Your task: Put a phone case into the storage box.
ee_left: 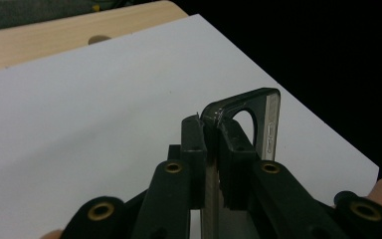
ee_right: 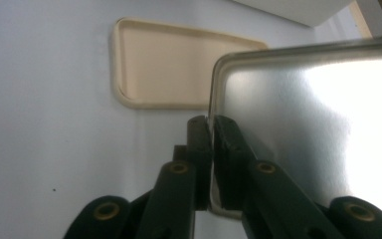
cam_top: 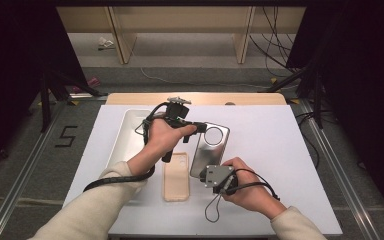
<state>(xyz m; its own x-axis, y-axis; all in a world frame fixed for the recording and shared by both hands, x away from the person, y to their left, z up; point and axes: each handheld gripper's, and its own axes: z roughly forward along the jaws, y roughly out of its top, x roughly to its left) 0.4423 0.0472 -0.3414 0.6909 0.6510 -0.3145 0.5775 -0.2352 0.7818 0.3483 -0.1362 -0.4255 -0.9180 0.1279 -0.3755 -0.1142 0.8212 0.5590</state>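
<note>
the silver phone case [cam_top: 208, 150] sits just right of the middle of the high view, held off the white counter [cam_top: 280, 150] between the two grippers. its long axis runs from lower left to upper right, camera hole at the upper end. the left gripper [cam_top: 198, 127] reaches in from the left and its jaws are pinched tight on the rim beside that hole, seen clearly in the left gripper view [ee_left: 211, 130]. the right gripper [cam_top: 206, 175] comes up from below with its jaws nearly closed on the bottom edge [ee_right: 211, 149]. the beige case [cam_top: 176, 176] lies flat just left of the silver one, parallel to it, and nearer the left hand; i'd guess the silver one is headed over it.
</note>
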